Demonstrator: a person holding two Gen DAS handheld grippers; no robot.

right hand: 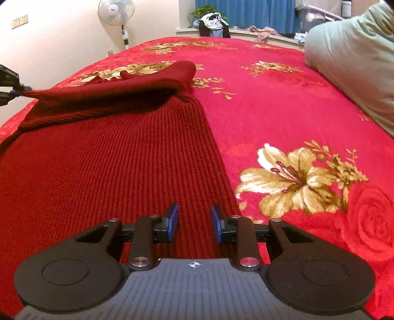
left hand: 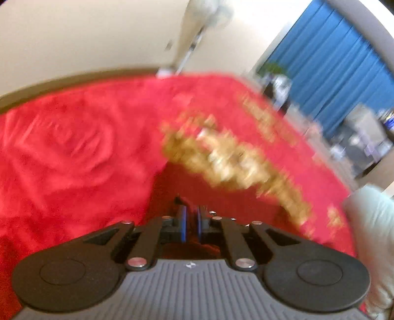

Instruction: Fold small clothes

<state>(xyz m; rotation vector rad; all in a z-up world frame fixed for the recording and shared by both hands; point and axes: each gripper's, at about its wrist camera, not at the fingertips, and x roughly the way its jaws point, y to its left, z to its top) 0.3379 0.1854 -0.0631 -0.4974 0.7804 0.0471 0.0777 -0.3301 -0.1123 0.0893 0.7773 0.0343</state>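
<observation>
A dark red ribbed knit sweater (right hand: pixel 110 160) lies spread on the red floral blanket (right hand: pixel 270 103). One part of it (right hand: pixel 110 91) is lifted and folded over toward the left. There my left gripper (right hand: pixel 21 91) pinches its end at the frame's left edge. In the blurred left wrist view the left gripper (left hand: pixel 192 214) has its jaws shut, with dark red fabric (left hand: pixel 197 187) running out from between them. My right gripper (right hand: pixel 194 219) is open low over the sweater's near right edge, and the knit lies beneath and between its blue pads (right hand: pixel 173 221).
A pale green pillow or quilt (right hand: pixel 352 61) lies on the bed at the right, also in the left wrist view as the pillow (left hand: pixel 374 221). A standing fan (right hand: pixel 116 11) and a pile of clothes (right hand: pixel 213 23) on the window sill are beyond the bed.
</observation>
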